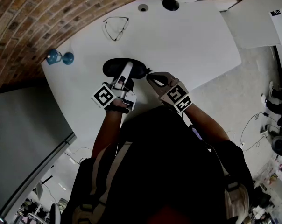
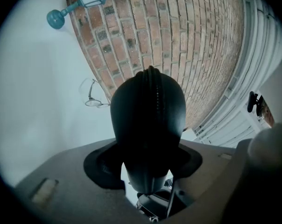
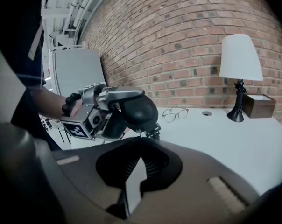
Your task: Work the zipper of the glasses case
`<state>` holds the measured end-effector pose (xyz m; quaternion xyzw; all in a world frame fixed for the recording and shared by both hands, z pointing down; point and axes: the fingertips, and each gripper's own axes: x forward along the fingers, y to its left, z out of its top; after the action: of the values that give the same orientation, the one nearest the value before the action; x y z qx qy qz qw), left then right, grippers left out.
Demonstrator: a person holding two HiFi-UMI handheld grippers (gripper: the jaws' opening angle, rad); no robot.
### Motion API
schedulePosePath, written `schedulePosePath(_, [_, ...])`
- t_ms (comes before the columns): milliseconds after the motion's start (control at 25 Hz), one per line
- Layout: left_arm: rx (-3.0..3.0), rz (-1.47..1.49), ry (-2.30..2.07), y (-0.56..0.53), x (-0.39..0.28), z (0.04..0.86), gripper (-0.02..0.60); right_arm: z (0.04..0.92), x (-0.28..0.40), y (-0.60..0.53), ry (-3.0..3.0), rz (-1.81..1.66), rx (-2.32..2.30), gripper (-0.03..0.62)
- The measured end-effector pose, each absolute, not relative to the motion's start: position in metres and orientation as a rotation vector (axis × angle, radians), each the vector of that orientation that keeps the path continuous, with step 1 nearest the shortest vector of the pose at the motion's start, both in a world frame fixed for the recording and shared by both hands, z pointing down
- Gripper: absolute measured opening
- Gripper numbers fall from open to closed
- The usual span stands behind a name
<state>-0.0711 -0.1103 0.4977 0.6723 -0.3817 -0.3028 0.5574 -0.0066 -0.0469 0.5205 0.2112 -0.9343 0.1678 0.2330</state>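
Two grippers meet at the black glasses case (image 2: pixel 148 120), which sits over the near part of the white worktop (image 1: pixel 187 45). I cannot tell whether the case touches that surface. My left gripper (image 2: pixel 148 164) is about half open and clamped on the case. Its pads press the two sides of one end, and the rest of the case sticks straight out ahead of it. The zipper (image 2: pixel 152 94) runs along the ridge of the case, facing that gripper's camera.

My right gripper (image 3: pixel 142 146) has its jaws fully together, and their tip is right at the zipper pull (image 3: pixel 153 132) on the case's free end. I cannot tell whether the pull is actually pinched between them. From this gripper, the left one and the hand holding it lie ahead and to the left.

Beyond the case, ahead of the right gripper and slightly to its right, a pair of glasses (image 3: pixel 174 114) lies on the worktop. Further right stands a lamp (image 3: pixel 240 73) with a white shade, and a wooden box (image 3: pixel 258 105) is just beside it. A teal lantern ornament (image 2: pixel 78 3) lies far ahead of the left gripper, by the brick wall (image 2: pixel 197 41).
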Motion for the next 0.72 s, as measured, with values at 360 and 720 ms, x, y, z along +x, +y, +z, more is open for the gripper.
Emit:
schedulePosePath(360, [1.592, -0.717, -0.869, -0.110, -0.069, 0.495, 0.244, 0.518, 0.002, -0.062, -2.575, 0.467, 0.672, 0.005])
schedulePosePath(720, [1.624, -0.699, -0.816, -0.108, -0.068, 0.489, 0.242, 0.513, 0.005, -0.074, -2.594, 0.457, 0.744, 0.006])
